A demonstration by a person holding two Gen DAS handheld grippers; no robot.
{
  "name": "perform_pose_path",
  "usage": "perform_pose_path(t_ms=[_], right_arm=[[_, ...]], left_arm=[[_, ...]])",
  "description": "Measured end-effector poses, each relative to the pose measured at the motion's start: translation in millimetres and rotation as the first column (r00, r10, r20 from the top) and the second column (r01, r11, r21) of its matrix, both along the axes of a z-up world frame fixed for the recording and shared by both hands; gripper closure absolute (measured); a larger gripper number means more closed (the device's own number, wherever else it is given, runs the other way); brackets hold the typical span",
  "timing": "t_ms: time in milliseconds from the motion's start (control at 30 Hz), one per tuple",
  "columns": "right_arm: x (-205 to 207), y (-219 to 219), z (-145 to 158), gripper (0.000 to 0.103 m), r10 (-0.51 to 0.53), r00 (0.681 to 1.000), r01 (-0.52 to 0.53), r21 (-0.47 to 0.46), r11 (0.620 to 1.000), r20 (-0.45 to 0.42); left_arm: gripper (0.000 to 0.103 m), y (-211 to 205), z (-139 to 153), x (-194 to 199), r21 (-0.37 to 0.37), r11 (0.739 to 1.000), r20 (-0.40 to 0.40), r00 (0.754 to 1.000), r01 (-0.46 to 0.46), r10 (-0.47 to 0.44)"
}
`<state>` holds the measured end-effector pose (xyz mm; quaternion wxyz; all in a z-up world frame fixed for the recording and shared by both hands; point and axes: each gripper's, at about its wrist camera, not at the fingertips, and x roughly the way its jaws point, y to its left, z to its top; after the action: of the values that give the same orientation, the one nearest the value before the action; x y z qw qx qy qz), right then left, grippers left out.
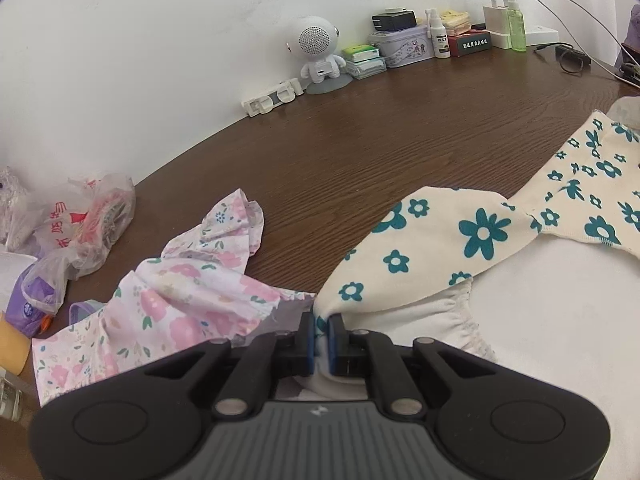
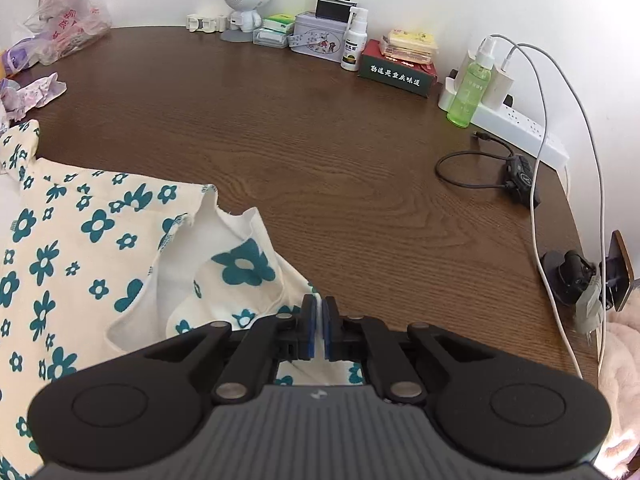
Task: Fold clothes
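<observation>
Cream cotton with teal flowers, that's our garment, lying on the brown wood table with its white lining side partly turned up.

Left gripper: blue pads clamped on a bunched corner of the garment, cloth visibly pinched between them. From that pinch the fabric runs forward and to the right, toward the far edge of the left wrist view. So the long axis goes left-near to right-far as we see it from this side.

Right gripper: pads pressed together, only a thin pale sliver in the gap. Flowered cloth sits under and left of the fingers, and some shows through the frame below them. We can't tell whether an edge is actually caught or the pads are just closed above it.

Key relation: the garment spans between our two hands, body of it lying left of the right fingers and right of the left fingers. We judge the fold is at the grab-and-stretch stage; both hands look equally close to their own end.

Pink floral garment lies crumpled just left of the left gripper, touching or nearly touching the cream one at the pinch. Risk: dragging it along when we lift.

Clutter at the wall, robot-shaped speaker, green spray bottle, is well apart.
</observation>
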<state>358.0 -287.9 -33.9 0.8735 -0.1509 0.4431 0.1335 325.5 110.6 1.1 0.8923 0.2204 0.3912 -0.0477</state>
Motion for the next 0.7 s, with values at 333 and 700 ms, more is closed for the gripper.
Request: perform_pose_path(t_ms=[333,700], right_arm=[[-6.3,-17.4,16.0,0.086,-0.017,0.999,0.014,0.076,0.997,0.034],[-5.6,-29.8,-5.4,0.071,-0.037,0.999,0.038,0.088,0.995,-0.014]], left_arm=[[0.044,-29.7,23.2,-21.1,0.01,0.985,0.048,0.983,0.175,-0.175],[0.098,-23.2,5.8,11.9,-0.018,0.989,-0.057,0.987,0.148,-0.148]])
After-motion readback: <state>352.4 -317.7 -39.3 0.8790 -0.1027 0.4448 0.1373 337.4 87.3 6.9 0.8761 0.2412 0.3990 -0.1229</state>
